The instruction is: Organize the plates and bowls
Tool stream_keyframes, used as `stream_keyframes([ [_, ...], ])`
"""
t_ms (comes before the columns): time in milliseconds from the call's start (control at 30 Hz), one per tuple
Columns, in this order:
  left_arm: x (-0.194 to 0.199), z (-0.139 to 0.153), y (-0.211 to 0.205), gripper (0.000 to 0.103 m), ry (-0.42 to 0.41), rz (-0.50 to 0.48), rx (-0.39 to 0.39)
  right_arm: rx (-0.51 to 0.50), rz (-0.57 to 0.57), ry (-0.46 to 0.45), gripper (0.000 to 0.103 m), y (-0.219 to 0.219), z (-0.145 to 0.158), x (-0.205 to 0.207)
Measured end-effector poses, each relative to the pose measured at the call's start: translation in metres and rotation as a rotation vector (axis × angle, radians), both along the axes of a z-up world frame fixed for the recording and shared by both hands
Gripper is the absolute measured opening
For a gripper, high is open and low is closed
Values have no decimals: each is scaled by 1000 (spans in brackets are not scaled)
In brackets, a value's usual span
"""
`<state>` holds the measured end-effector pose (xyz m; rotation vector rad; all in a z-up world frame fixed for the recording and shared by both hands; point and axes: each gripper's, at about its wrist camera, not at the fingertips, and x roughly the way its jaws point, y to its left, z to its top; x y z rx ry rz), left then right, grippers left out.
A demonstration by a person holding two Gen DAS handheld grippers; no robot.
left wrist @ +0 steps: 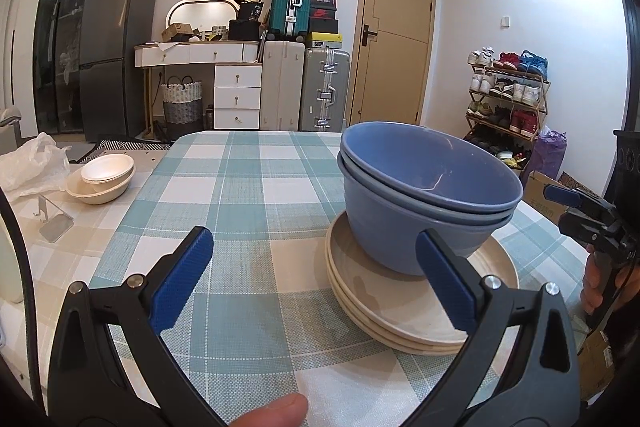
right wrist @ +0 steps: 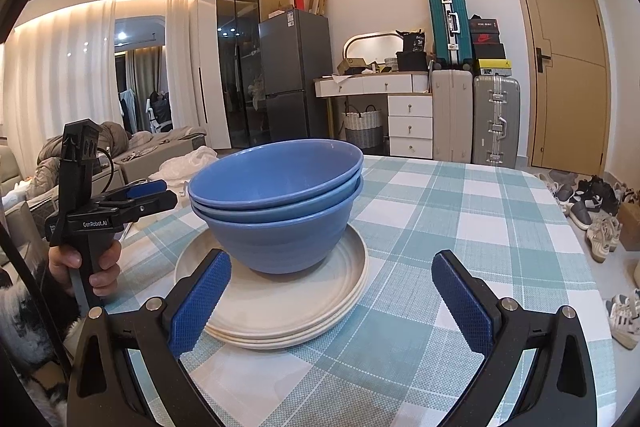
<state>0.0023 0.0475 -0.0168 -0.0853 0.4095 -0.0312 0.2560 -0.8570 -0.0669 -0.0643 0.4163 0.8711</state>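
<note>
Three blue bowls (left wrist: 428,195) (right wrist: 280,211) sit nested, upright, on a stack of three cream plates (left wrist: 360,291) (right wrist: 280,307) on the checked tablecloth (left wrist: 248,187). My left gripper (left wrist: 316,263) is open and empty; the stack lies just ahead and to its right, partly behind its right finger. My right gripper (right wrist: 332,287) is also open and empty, with the stack just ahead and to its left, its left pad overlapping the plates' edge. Each gripper shows side-on in the other's view: the right gripper (left wrist: 576,207) and the left gripper (right wrist: 136,195), held by a hand (right wrist: 80,263).
Cream bowls (left wrist: 104,175), a white plastic bag (left wrist: 32,163) and a metal stand (left wrist: 52,223) lie on a lower surface to the left. A shoe rack (left wrist: 508,95) and loose shoes (right wrist: 600,219) are past the table's right edge. Suitcases and drawers stand beyond the far edge.
</note>
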Motion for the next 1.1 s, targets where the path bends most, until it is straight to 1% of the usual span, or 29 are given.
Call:
stream_keyframes([
  [1100,0,0,-2,101,-7,-5,5,-4,4,0,102,2,-1,0],
])
